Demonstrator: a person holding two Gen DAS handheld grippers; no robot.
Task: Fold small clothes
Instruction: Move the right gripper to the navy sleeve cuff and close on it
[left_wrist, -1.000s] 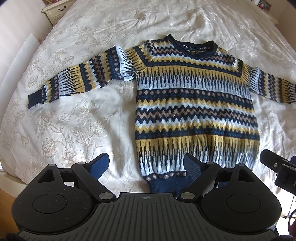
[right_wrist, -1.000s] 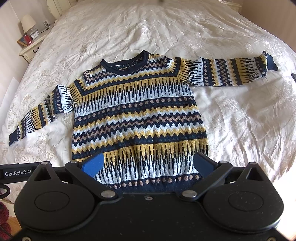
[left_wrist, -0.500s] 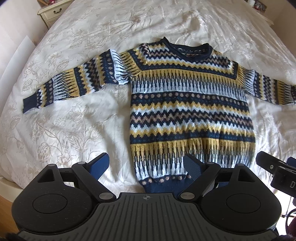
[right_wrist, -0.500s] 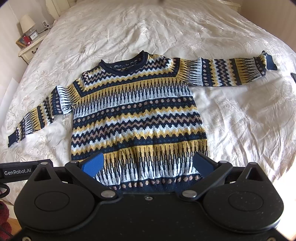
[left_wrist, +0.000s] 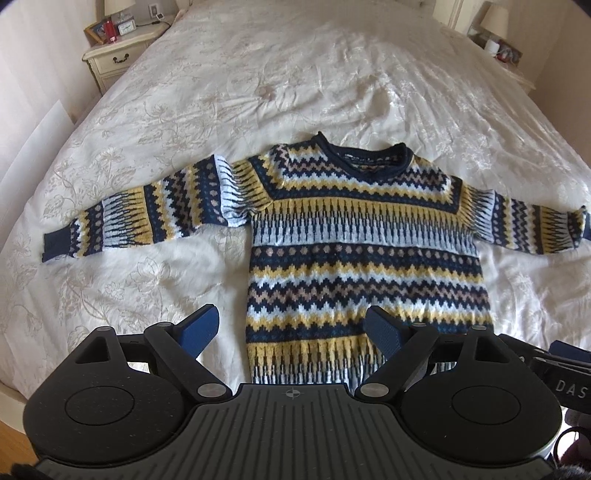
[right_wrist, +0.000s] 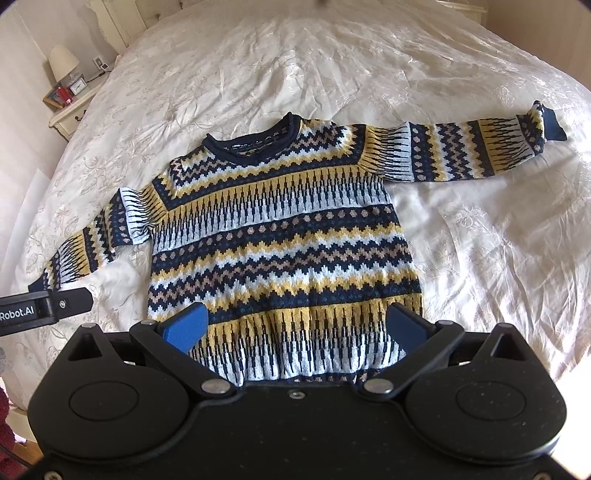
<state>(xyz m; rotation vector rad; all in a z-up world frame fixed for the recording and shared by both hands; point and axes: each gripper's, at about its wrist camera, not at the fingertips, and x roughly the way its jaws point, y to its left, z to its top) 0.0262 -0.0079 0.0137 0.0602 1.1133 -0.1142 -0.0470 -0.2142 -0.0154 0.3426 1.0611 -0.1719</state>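
Both sets of blue fingers are standing wide apart and gripping nothing. The left gripper is hanging above the sweater's hem, near its left edge; the right gripper is hanging over the hem's middle. Over the last second the left view has been pulling back and up, so the sweater is now showing whole and smaller, while the right view has barely been shifting. The sweater is lying flat on the bed, sleeves spread, nothing folded. The spreading looks finished; the first fold is probably coming next.
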